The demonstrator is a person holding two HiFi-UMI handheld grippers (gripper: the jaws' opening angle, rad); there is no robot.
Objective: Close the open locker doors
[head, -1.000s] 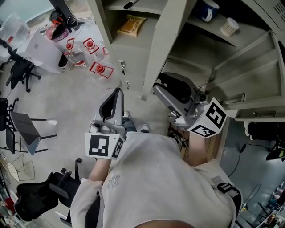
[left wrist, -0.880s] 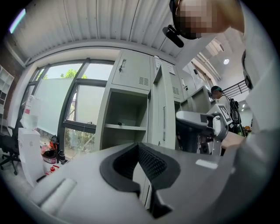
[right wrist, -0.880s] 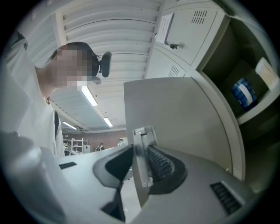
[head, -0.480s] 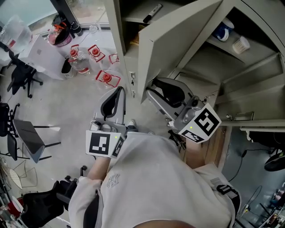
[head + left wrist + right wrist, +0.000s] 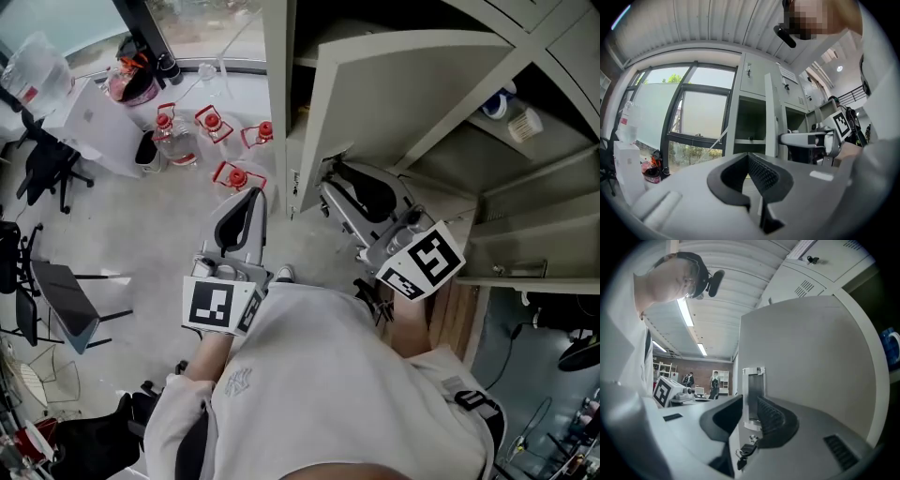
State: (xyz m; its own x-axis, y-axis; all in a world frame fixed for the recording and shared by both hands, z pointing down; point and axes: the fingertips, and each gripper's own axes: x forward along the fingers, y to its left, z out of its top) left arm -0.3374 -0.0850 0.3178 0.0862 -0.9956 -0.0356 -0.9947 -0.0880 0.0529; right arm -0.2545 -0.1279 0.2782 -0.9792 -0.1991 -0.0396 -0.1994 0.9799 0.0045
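A grey locker door [image 5: 403, 89] stands partly swung, its free edge near the locker's frame [image 5: 277, 103]. My right gripper [image 5: 328, 176] is shut and empty, its tips against the door's outer face. In the right gripper view the door's face [image 5: 811, 357] fills the frame, with the recessed handle [image 5: 753, 394] just beyond the right gripper [image 5: 749, 401] and a key [image 5: 744, 453] hanging below. My left gripper [image 5: 251, 193] is shut and held in the air left of the locker, touching nothing. From the left gripper [image 5: 749, 157] I see the open compartment [image 5: 750, 126] and the right gripper's arm [image 5: 806, 138].
Another open door [image 5: 530, 239] hangs at the right, with a blue mug [image 5: 502, 101] and a paper cup [image 5: 525, 122] on the shelf above it. Red-capped water bottles [image 5: 230, 176] stand on the floor by the locker. Office chairs [image 5: 42, 159] and a white table [image 5: 84, 112] are at the left.
The locker door has swung leftward toward its frame, hiding the shelves and yellow bag behind it. My right gripper moved left with it. The left gripper hardly moved.
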